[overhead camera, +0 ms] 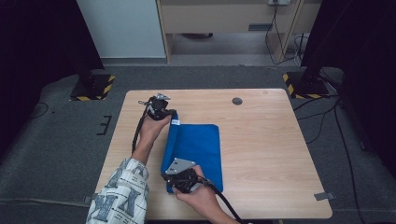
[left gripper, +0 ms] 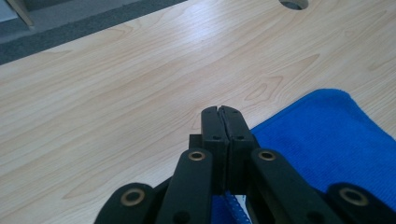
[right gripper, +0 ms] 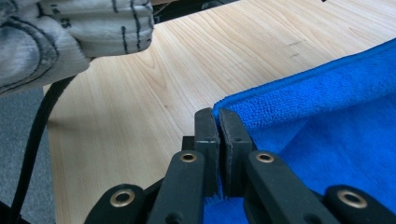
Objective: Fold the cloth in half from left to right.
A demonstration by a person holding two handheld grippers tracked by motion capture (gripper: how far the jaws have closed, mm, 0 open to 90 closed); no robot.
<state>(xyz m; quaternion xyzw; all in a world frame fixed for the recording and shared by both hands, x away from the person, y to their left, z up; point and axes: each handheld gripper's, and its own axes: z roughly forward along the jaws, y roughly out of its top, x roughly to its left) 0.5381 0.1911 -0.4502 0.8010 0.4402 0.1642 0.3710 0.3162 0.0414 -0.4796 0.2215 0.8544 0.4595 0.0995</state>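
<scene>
**Both claws clamped on one long edge of the towel**

A folded blue terry-cloth towel [overhead camera: 196,151] lies left of centre on the pale wood-grain counter [overhead camera: 271,154], its long axis running from near edge to far edge. The left claw [overhead camera: 171,117] is pinched tight on the far left corner, the right claw [overhead camera: 180,179] likewise on the near left corner; that edge is lifted. The fold probably carries rightward. A small white label [overhead camera: 175,122] sits at the far corner, unreadable.
</scene>
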